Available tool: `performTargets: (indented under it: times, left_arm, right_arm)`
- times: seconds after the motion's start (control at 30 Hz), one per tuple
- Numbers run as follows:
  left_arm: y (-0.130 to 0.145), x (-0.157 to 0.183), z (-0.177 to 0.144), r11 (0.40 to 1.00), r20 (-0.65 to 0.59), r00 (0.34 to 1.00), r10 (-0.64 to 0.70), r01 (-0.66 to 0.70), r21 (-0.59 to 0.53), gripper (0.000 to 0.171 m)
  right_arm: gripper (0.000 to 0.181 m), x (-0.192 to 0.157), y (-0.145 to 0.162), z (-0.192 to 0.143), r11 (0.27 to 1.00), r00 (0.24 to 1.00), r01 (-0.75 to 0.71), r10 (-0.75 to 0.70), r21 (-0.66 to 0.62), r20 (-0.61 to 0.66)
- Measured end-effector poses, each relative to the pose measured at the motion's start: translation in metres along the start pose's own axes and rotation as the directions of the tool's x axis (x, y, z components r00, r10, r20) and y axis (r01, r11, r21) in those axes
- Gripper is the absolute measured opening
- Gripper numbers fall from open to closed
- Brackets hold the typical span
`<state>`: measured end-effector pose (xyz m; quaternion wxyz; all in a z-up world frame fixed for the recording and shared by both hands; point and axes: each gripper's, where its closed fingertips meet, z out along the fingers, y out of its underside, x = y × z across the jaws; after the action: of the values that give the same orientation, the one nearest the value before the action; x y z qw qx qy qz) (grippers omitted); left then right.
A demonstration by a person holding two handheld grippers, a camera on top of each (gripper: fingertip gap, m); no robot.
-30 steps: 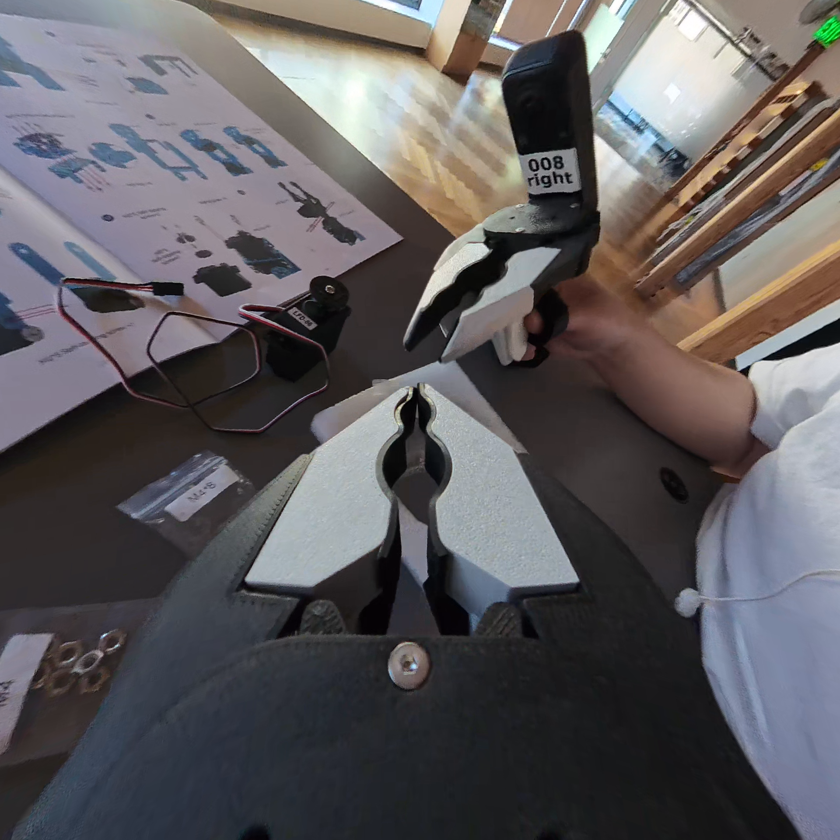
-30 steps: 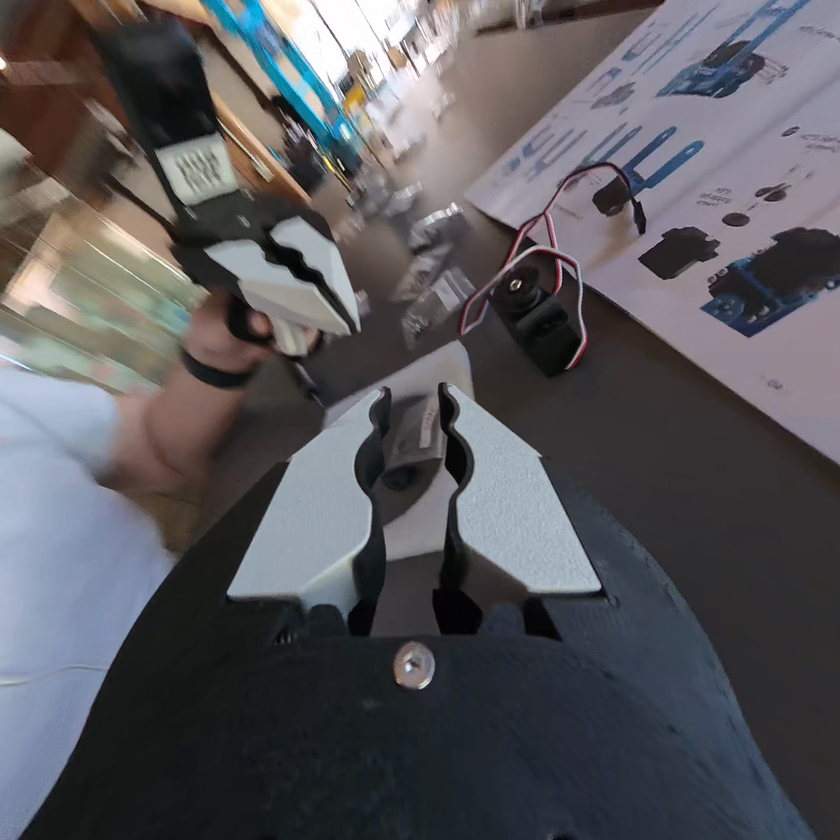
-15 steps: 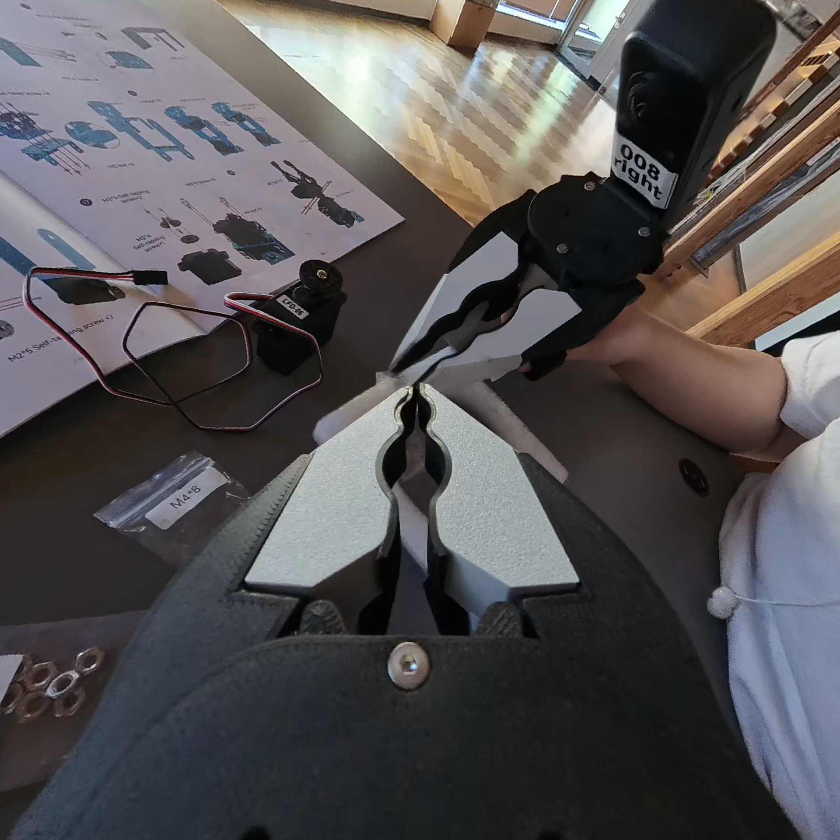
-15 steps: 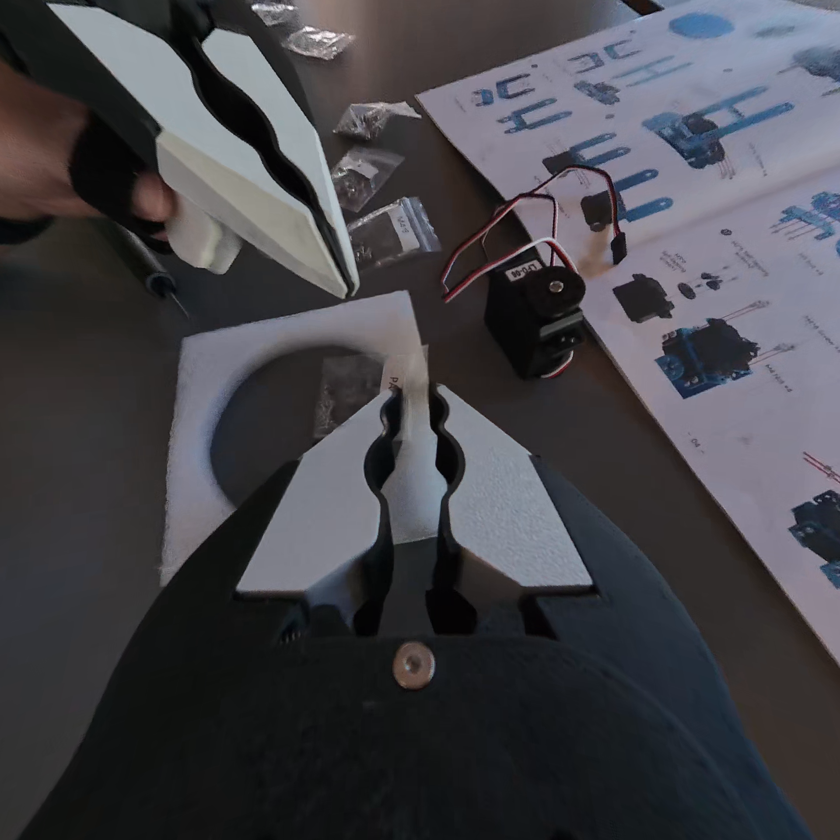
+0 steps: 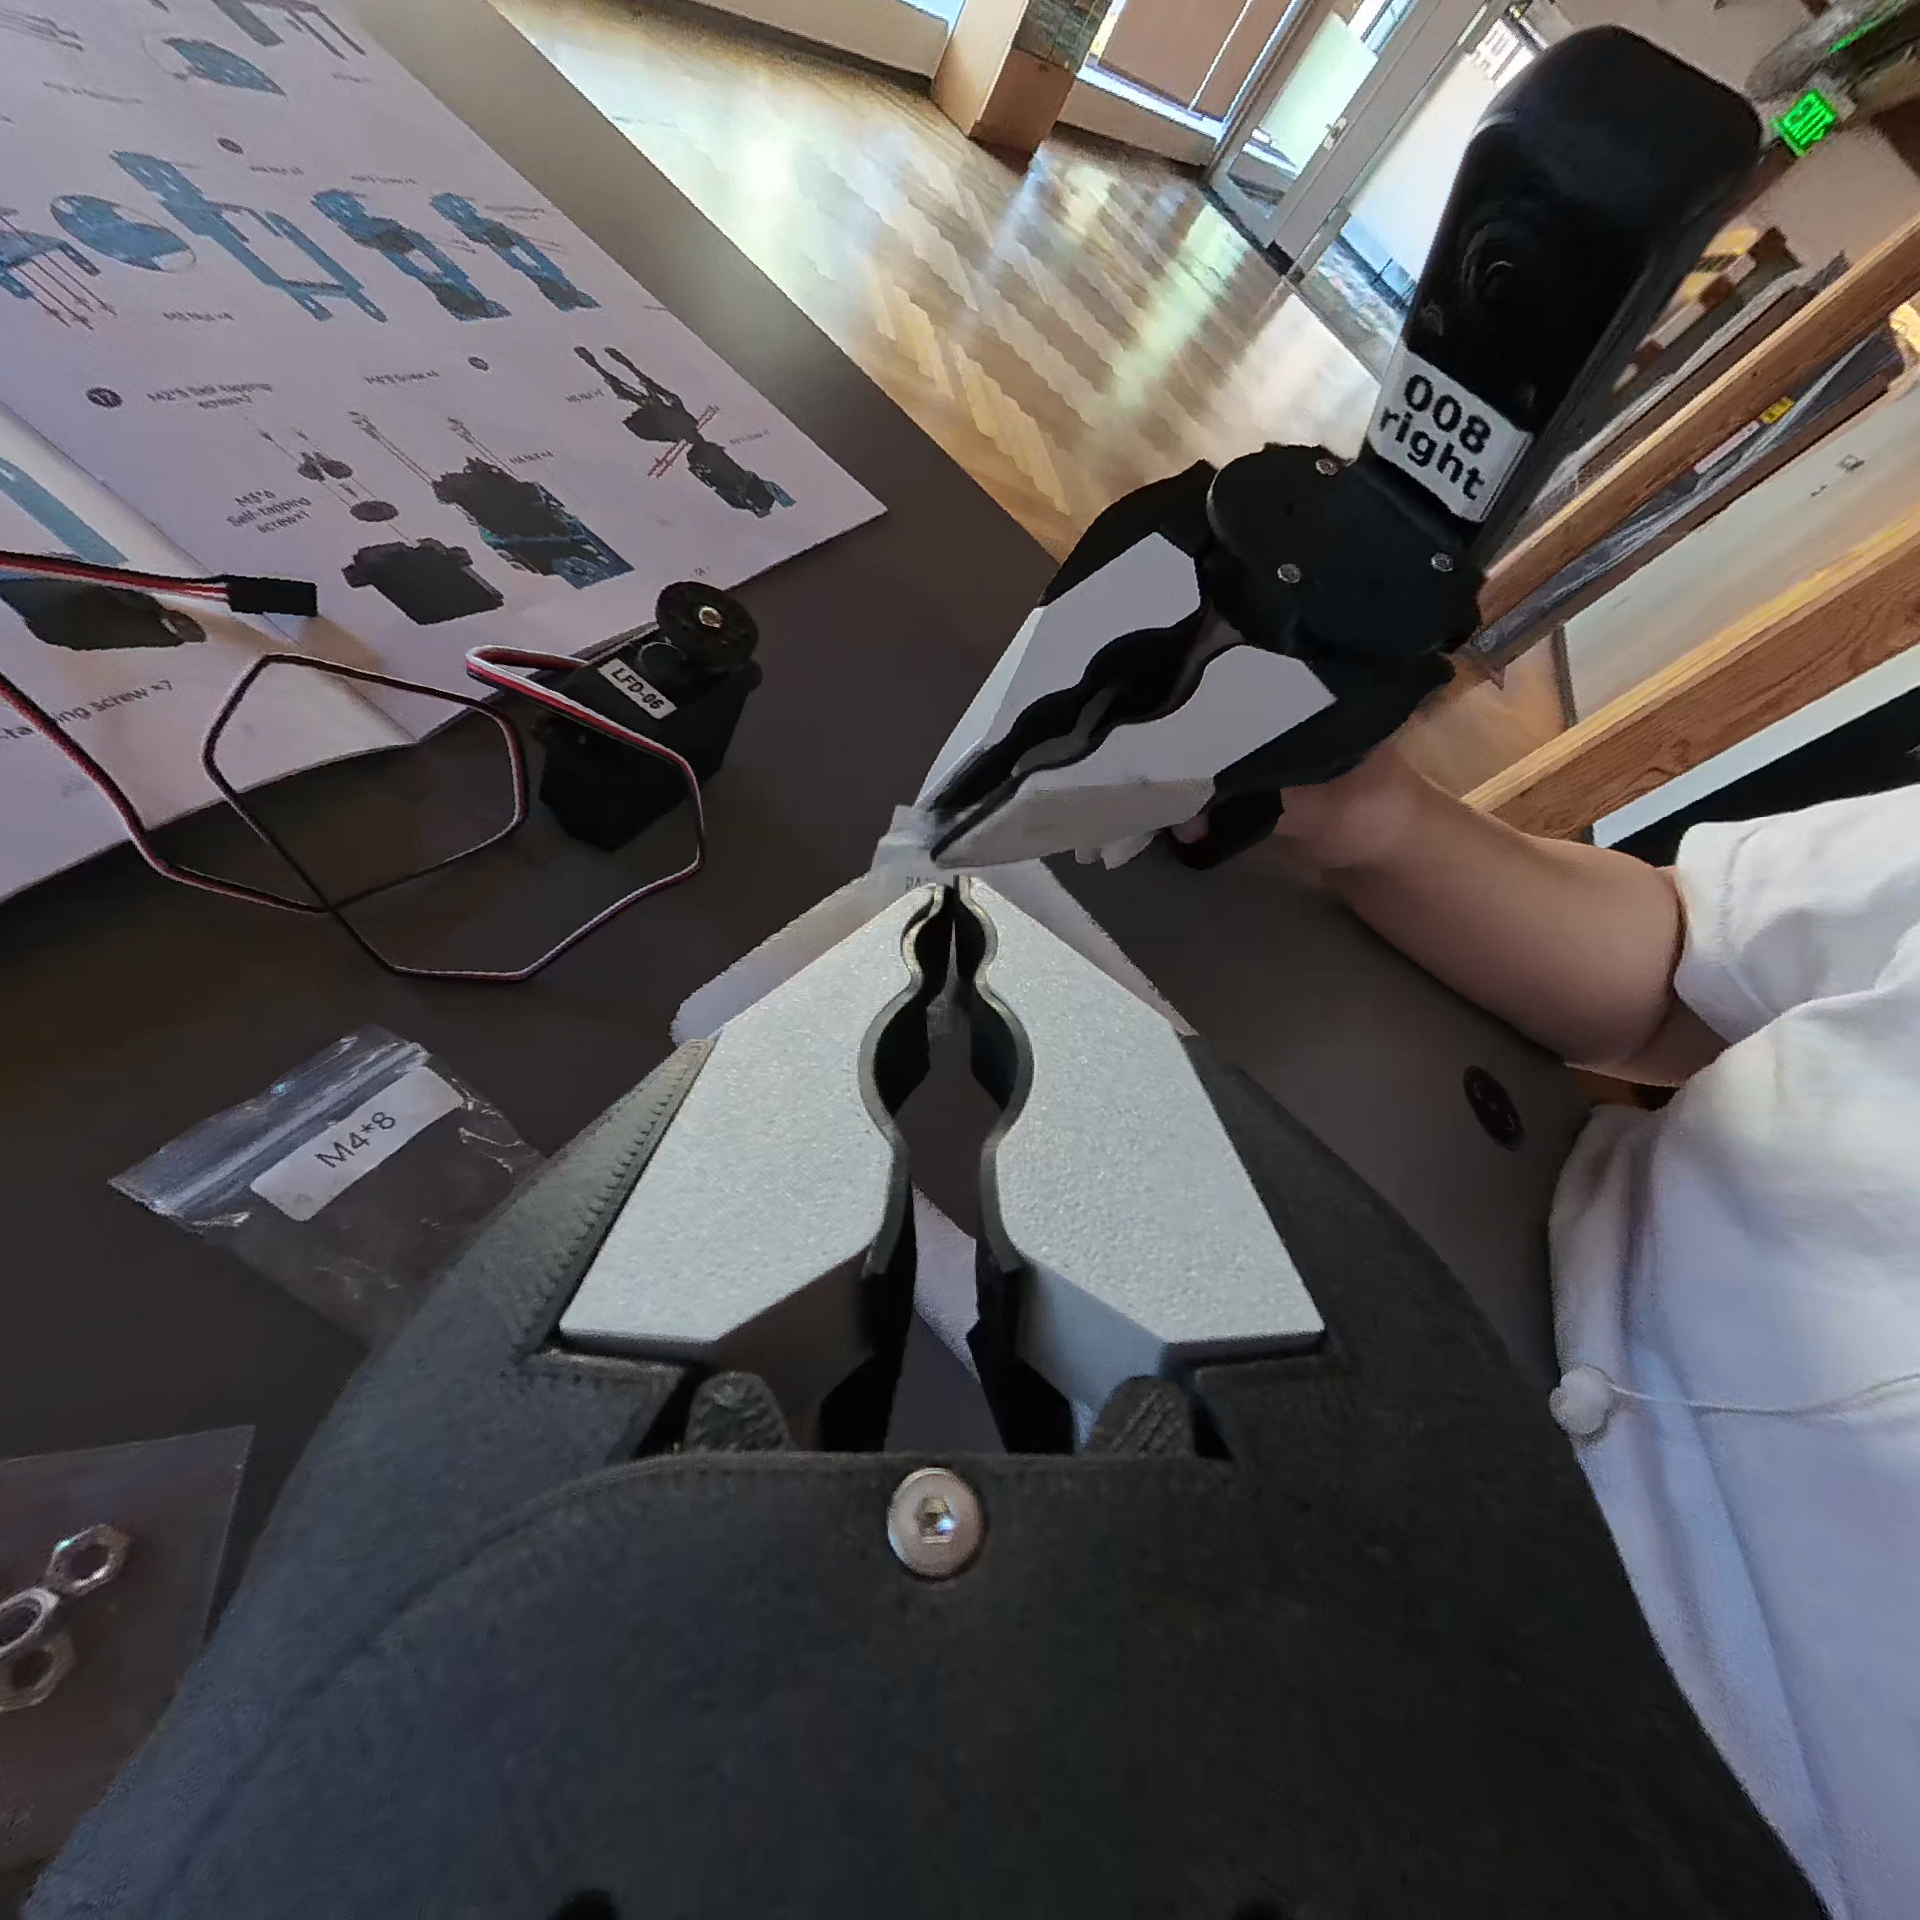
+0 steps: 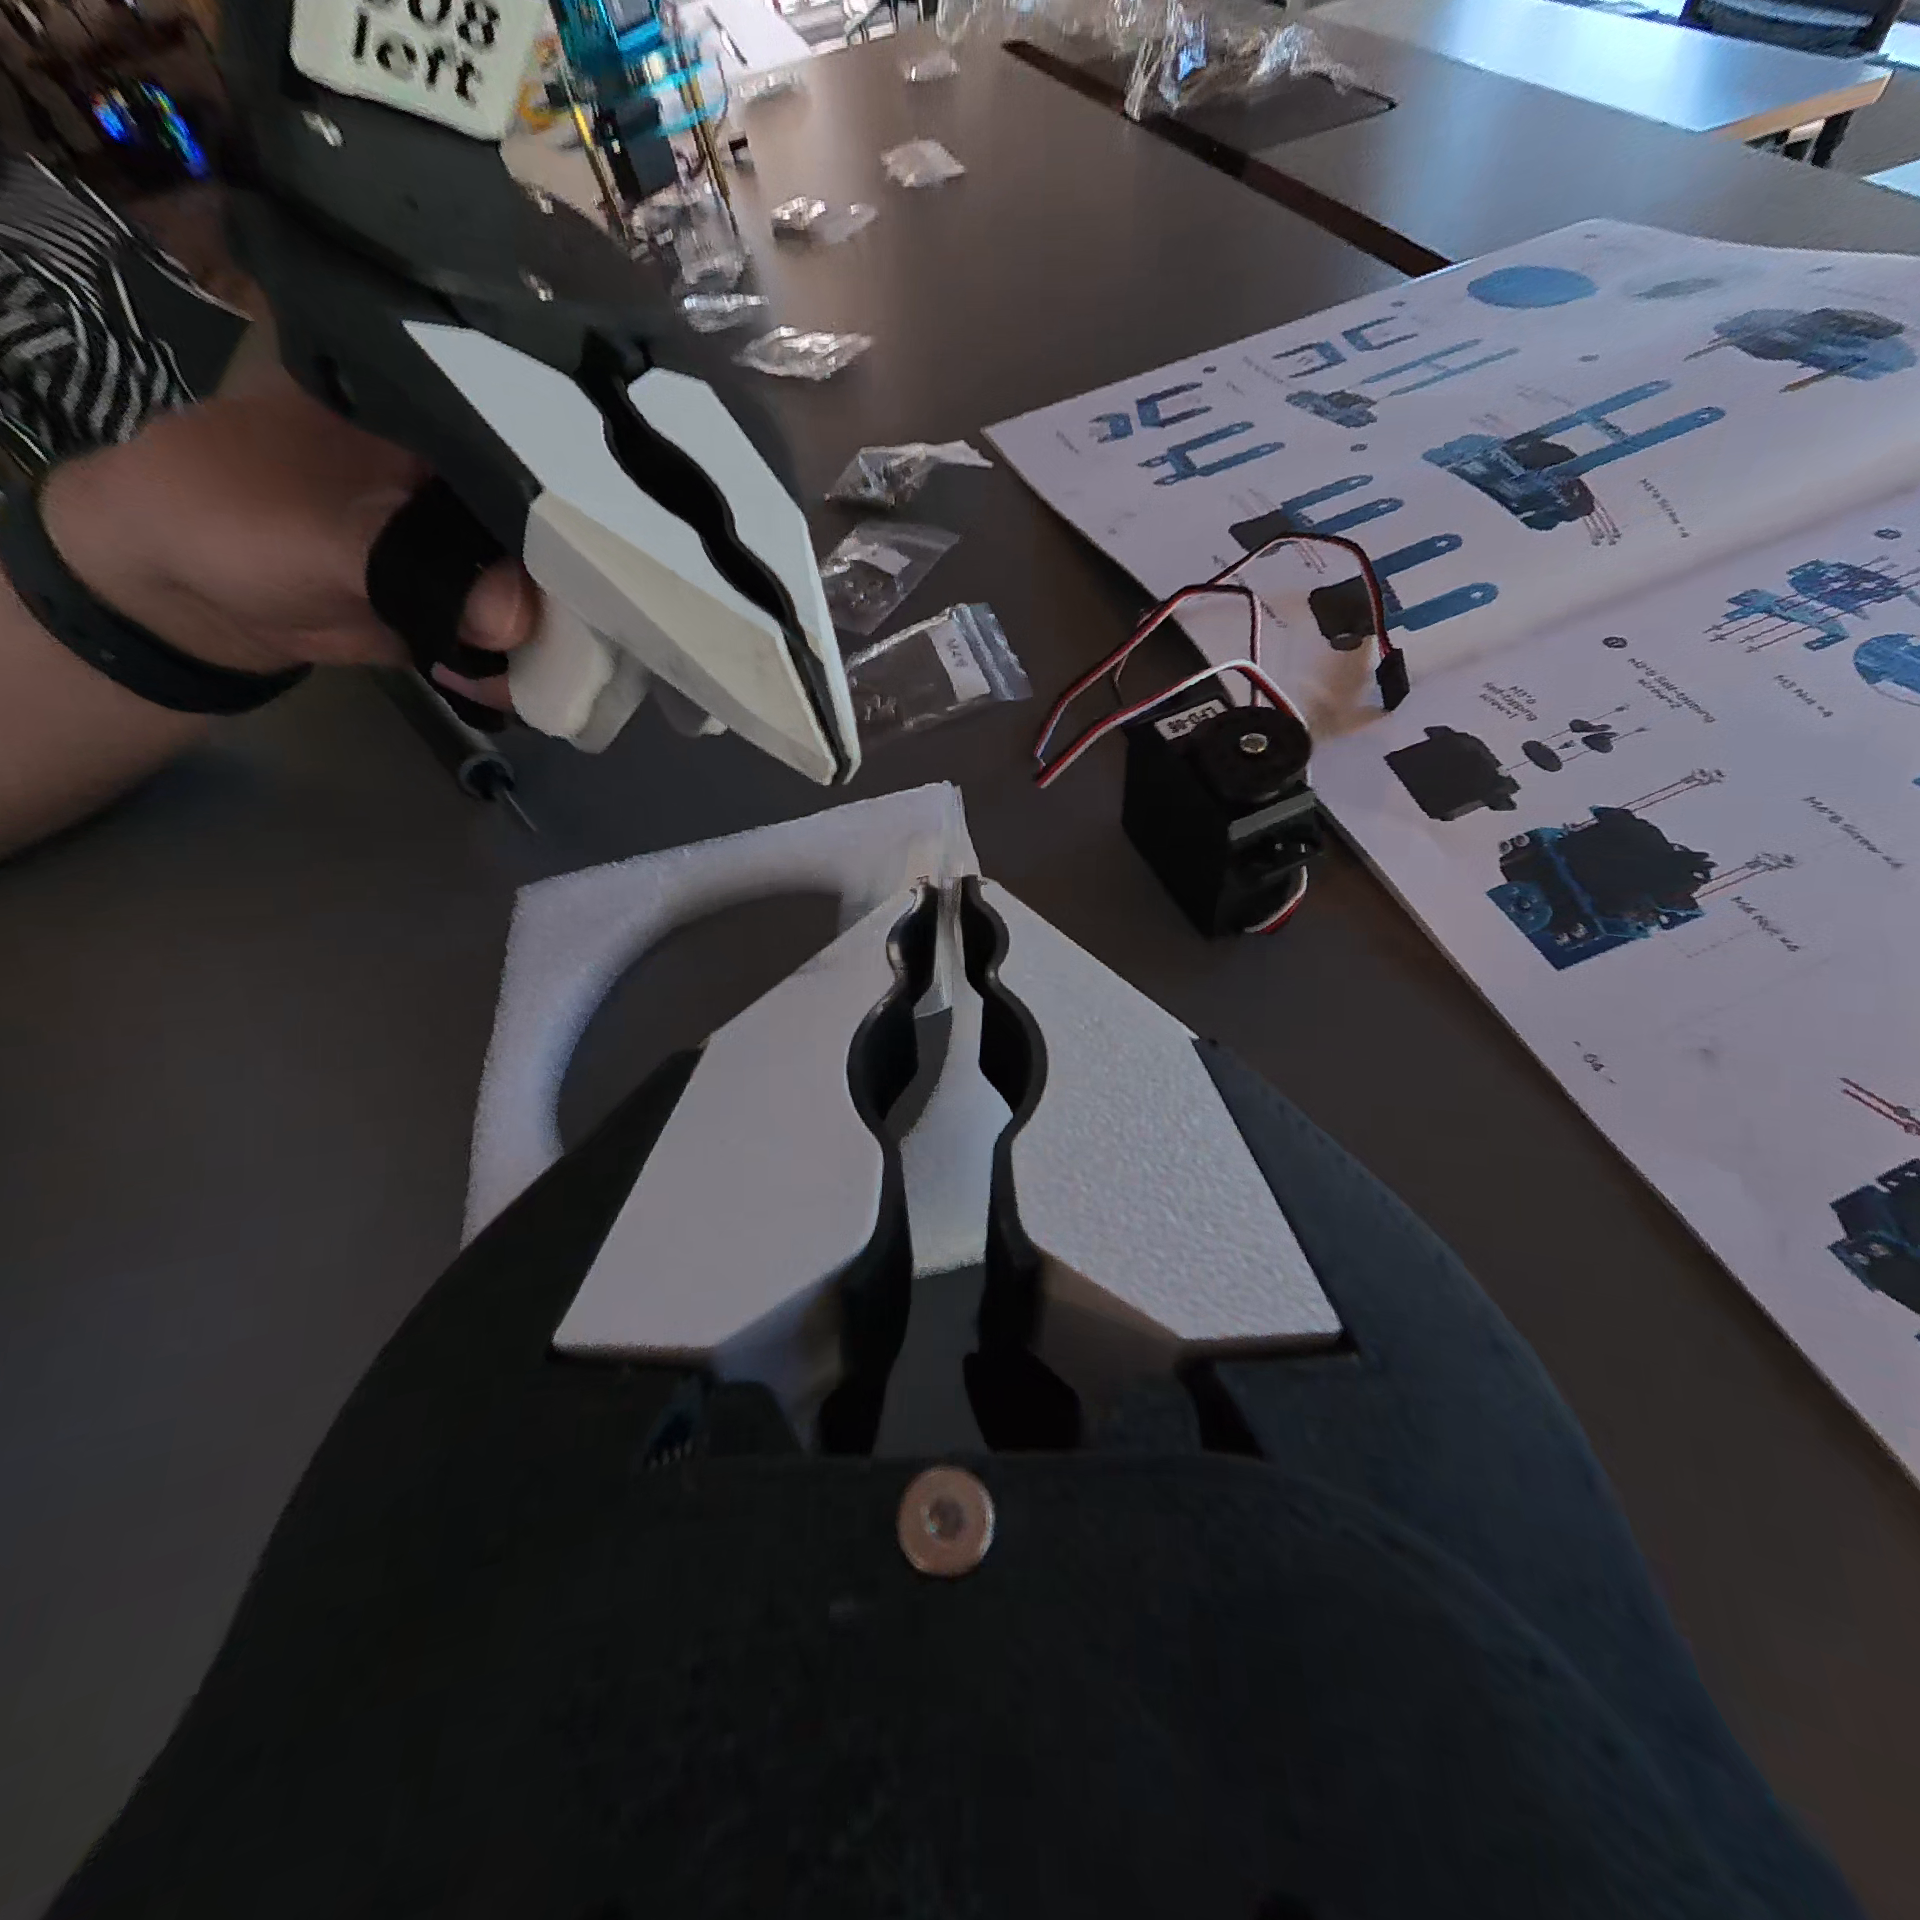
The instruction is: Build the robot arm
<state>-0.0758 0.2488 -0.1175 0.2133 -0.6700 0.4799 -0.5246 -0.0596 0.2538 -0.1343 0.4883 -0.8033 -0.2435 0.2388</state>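
**Two hand-held grippers meet over a foam pad**

We see the right hand-held gripper [image 6: 943,883] closed on a small clear plastic bag [image 6: 948,847], whose thin edge sticks up from between its fingertips. Under it a white foam pad [image 6: 665,894] with a round cut-out lies flat on the dark desk [image 6: 260,987].

The left hand-held gripper [image 6: 836,764] hangs just above the far corner of the pad, tips pointing down, fingers pressed together. In its own view the tips [image 5: 954,885] meet with nothing visibly between them, and the bag's edge [image 5: 902,850] shows just beyond, pinched by the right hand-held gripper [image 5: 935,821].

Just right of the pad stands a black servo motor [image 6: 1226,821] with red, white and black leads. Beyond it lies an open assembly manual [image 6: 1558,582] printed with blue diagrams. Several small zip bags of hardware [image 6: 935,665] lie behind the left hand-held gripper. In the left wrist view a labelled zip bag [image 5: 332,1153] lies near that gripper, and loose hex nuts [image 5: 52,1600] lie at the lower left edge
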Motion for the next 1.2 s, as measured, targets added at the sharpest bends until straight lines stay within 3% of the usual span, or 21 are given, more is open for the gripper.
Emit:
performTargets:
  times: [0.2,0.4,0.47,0.57,0.77,0.97,1.1,1.2]
  left_arm:
    - [-0.007,0.003,-0.004,0.998,-0.045,0.998,-0.050,0.052,0.042,0.000]
    - [-0.028,0.041,-0.017,0.981,-0.284,0.952,-0.115,0.153,0.116,0.000]
    - [-0.030,0.043,-0.018,0.977,-0.299,0.945,-0.134,0.177,0.121,0.000]
    - [-0.033,0.034,-0.014,0.965,-0.237,0.956,-0.170,0.210,0.157,0.021]
    - [-0.039,0.029,-0.016,0.935,-0.221,0.945,-0.239,0.286,0.209,0.025]
    - [-0.037,0.011,-0.017,0.924,-0.104,0.956,-0.273,0.291,0.249,0.024]
    - [-0.033,0.015,-0.011,0.919,-0.128,0.950,-0.285,0.309,0.243,0.017]
    - [-0.033,0.012,-0.014,0.905,-0.137,0.942,-0.306,0.333,0.264,0.007]
  right_arm:
    - [0.001,-0.001,-0.016,-0.010,0.988,0.991,-0.109,0.101,0.111,0.083]
    - [0.001,-0.014,-0.037,-0.018,0.951,0.968,-0.213,0.174,0.223,0.182]
    - [0.001,-0.017,-0.039,-0.016,0.952,0.974,-0.197,0.162,0.235,0.158]
    - [0.001,-0.024,-0.045,-0.011,0.961,0.994,-0.098,0.081,0.257,0.074]
    - [0.001,-0.020,-0.046,-0.006,0.969,0.977,0.147,-0.111,0.200,-0.180]
    - [0.001,-0.017,-0.050,-0.007,0.907,0.850,0.413,-0.355,0.076,-0.390]
    - [0.001,-0.019,-0.050,-0.002,0.839,0.737,0.543,-0.490,-0.025,-0.466]
    - [0.001,-0.020,-0.052,-0.001,0.823,0.713,0.568,-0.508,-0.028,-0.483]
